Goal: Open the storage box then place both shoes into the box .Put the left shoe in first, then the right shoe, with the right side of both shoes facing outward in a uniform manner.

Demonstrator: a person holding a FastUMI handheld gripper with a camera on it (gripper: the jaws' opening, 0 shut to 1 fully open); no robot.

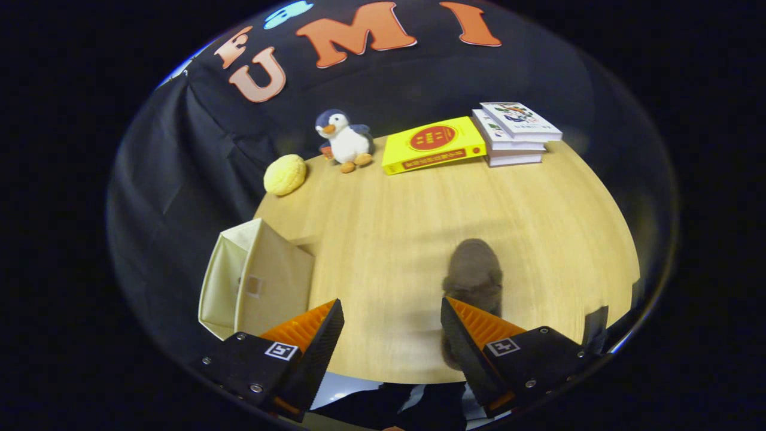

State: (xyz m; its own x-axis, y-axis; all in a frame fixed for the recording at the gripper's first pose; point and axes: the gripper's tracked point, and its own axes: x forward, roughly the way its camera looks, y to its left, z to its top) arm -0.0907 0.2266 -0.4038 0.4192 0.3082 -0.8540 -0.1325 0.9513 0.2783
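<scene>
One shoe [476, 275] in sight, a fuzzy brown thing lying on the table [389, 239] toward the near right, its heel end tucked behind the right finger [473, 335]. The gripper [392, 335] is spread wide open with nothing between the fingers, just bare wood. Over on the near left the box [251, 287] sits at the table's edge, a cream fabric one, just past the left finger [311, 335]. Can't tell if its lid is open from this angle. Further back on the left there's a round yellow cushion [285, 174], then a penguin plush [345, 136] right of it, a yellow book [432, 143] lying flat, and a stack of books [516, 134] at the far right.
</scene>
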